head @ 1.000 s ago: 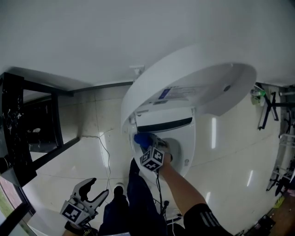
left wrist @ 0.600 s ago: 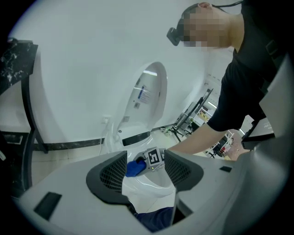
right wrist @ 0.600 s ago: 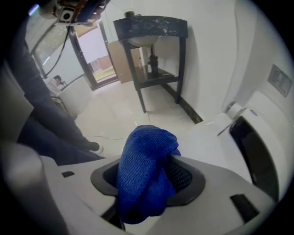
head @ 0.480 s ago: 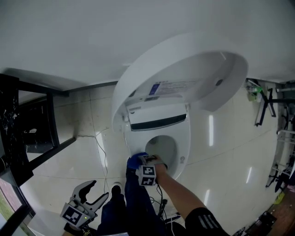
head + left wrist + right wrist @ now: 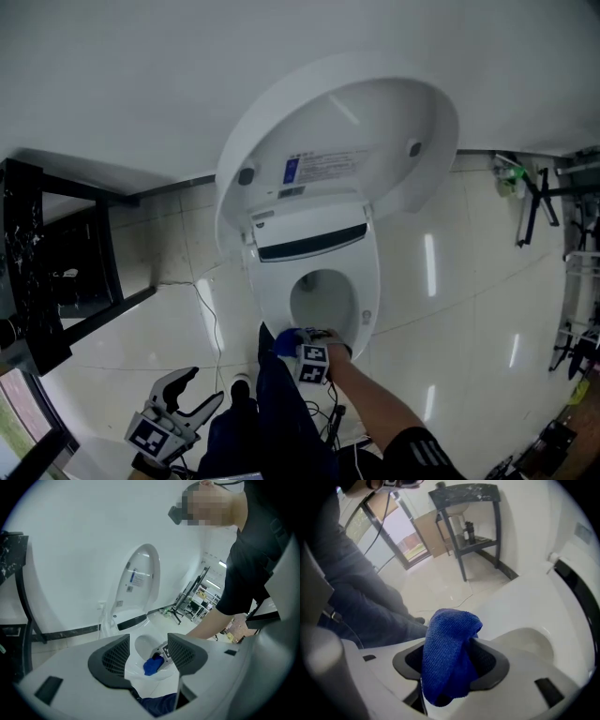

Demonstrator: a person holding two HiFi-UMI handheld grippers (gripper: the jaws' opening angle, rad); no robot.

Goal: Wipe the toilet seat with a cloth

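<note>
A white toilet stands with its lid (image 5: 356,141) raised and its seat (image 5: 274,302) down around the bowl opening. My right gripper (image 5: 298,339) is shut on a blue cloth (image 5: 286,340) (image 5: 447,658) and holds it at the seat's front left rim. In the left gripper view the same cloth (image 5: 152,665) shows on the near rim of the seat (image 5: 136,674). My left gripper (image 5: 192,389) (image 5: 147,654) hangs open and empty low at the left, away from the toilet.
A dark metal stand (image 5: 37,272) is against the wall at the left, with a cable (image 5: 208,309) running across the glossy floor beside the toilet. Racks and clutter (image 5: 562,281) fill the right side. The person's dark-trousered legs (image 5: 272,422) are right before the bowl.
My right gripper has carried the cloth from the seat's back left down along the rim to its front edge. The left gripper has stayed put.
</note>
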